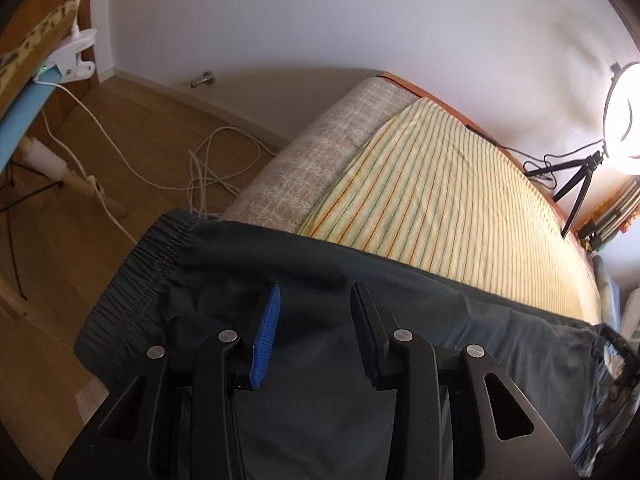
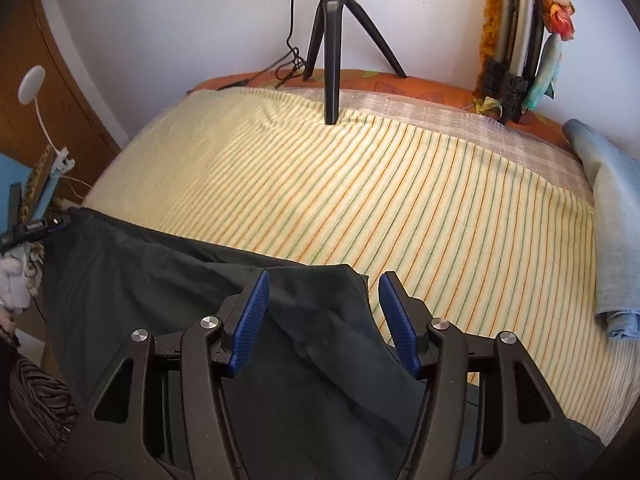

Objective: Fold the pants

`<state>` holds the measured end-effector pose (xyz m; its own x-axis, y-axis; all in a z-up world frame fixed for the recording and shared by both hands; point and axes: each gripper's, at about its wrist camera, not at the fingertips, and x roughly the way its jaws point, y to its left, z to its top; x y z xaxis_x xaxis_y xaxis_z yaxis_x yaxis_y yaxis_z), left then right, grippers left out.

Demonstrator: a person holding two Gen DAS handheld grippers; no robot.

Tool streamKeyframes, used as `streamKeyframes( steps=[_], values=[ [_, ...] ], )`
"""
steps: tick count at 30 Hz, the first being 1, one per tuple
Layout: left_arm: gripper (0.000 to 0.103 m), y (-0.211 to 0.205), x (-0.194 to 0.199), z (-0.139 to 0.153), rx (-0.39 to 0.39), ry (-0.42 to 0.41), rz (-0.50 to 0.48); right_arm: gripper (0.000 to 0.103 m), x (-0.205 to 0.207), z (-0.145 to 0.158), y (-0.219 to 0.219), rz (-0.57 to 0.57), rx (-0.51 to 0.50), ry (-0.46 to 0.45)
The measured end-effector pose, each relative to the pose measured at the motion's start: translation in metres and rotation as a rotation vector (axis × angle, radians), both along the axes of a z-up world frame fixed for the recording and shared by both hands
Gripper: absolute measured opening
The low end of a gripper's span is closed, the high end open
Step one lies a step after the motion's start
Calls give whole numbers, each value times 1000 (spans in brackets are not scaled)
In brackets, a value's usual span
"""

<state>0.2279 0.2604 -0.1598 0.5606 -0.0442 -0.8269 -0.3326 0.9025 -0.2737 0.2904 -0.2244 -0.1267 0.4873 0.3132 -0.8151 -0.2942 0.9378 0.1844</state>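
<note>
Bed (image 2: 360, 200): covered by a yellow striped sheet (image 1: 440, 184); it fills the area ahead of both grippers. A checked blanket (image 1: 320, 152) shows at the bed end, ahead and to the left of the left gripper.

Pants (image 1: 320, 360): dark fabric, spread flat along the near edge of the bed, directly beneath both grippers. The gathered elastic waistband (image 1: 132, 292) lies to the left of the left gripper, at the bed edge. In the right wrist view the pants (image 2: 200, 300) end in a leg edge between and just under the fingertips of the right gripper.

Folded blue cloth (image 2: 612, 220): on the sheet, well to the right of the right gripper.

Tripod (image 2: 332, 40): stands at the far side of the bed, straight ahead of the right gripper. A lit ring light (image 1: 628, 112) is far ahead and to the right of the left gripper.

Left gripper (image 1: 316, 292): jaws partly open, pointing down over the pants, nothing clamped between the pads.

Right gripper (image 2: 324, 280): jaws apart, wider than the left, pants fabric below the gap, no grip on it.

White cables (image 1: 208, 168): on the wooden floor, ahead-left of the left gripper.
</note>
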Motion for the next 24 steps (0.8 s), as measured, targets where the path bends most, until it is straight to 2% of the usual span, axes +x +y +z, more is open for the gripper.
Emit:
streamKeyframes(
  steps=[1,3,6,9,15,20,22,24],
  values=[
    [35,0,1,1,6,-3,-1,55,1,-1,2,4,-6,-3],
    [35,0,4,0,24,-3,-6,33,5,-5,7,20,-11,11],
    [35,2,4,-1,29,-5,-8,10,5,-10,17,49,-34,8],
    [35,5,3,-4,14,-2,-2,4,5,-9,22,53,-36,-23],
    [35,8,5,-6,16,0,16,2,22,1,7,-29,20,-71],
    [35,2,13,-2,118,2,5,1,41,-10,-3,-83,36,-46],
    [35,0,15,0,171,9,8,1,43,-16,-2,-93,-11,-43],
    [35,4,15,1,173,8,25,1,44,-21,-5,-117,-29,-34]
  ],
)
